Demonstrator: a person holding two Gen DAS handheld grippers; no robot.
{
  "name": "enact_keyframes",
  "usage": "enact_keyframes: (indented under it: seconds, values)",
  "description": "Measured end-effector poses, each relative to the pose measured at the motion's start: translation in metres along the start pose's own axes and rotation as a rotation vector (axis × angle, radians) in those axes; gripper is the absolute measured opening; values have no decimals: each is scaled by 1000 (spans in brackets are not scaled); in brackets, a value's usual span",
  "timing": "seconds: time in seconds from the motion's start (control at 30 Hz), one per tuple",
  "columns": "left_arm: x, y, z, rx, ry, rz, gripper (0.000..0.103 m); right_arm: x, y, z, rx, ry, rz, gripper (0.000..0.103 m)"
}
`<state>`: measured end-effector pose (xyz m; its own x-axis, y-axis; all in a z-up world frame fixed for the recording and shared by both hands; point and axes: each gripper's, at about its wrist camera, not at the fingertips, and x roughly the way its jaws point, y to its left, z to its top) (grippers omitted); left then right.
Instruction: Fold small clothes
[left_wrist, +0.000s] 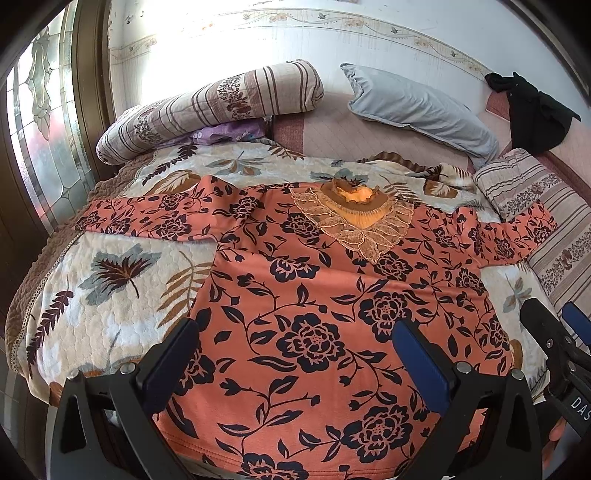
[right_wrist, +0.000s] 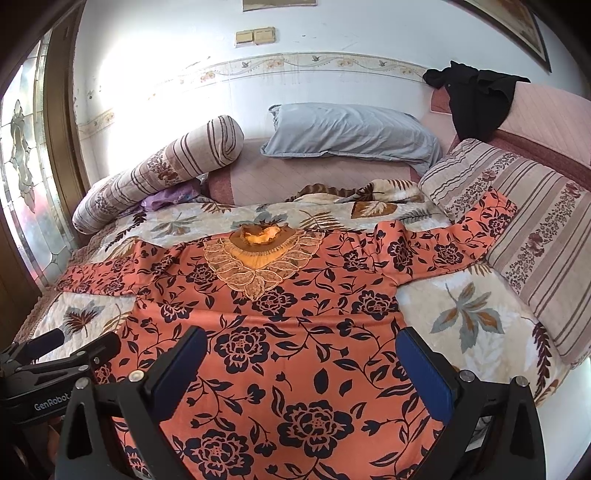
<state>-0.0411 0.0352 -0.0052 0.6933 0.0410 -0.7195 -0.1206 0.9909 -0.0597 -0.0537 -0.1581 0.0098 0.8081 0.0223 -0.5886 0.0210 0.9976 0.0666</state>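
An orange long-sleeved top with a black flower print (left_wrist: 314, 317) lies flat, front up, on the leaf-patterned quilted bedspread (left_wrist: 110, 280), both sleeves spread sideways. The left gripper (left_wrist: 295, 354) and right gripper (right_wrist: 303, 365) hang over its hem, jaws wide apart, seemingly not touching the cloth. A grey pillow (right_wrist: 351, 133) rests beyond.
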Motion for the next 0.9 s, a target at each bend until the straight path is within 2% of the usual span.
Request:
enact_keyframes:
  seconds: [0.9]
  values:
    - [0, 1, 2, 8, -2, 2, 103, 4, 3, 0, -10, -7, 20, 103]
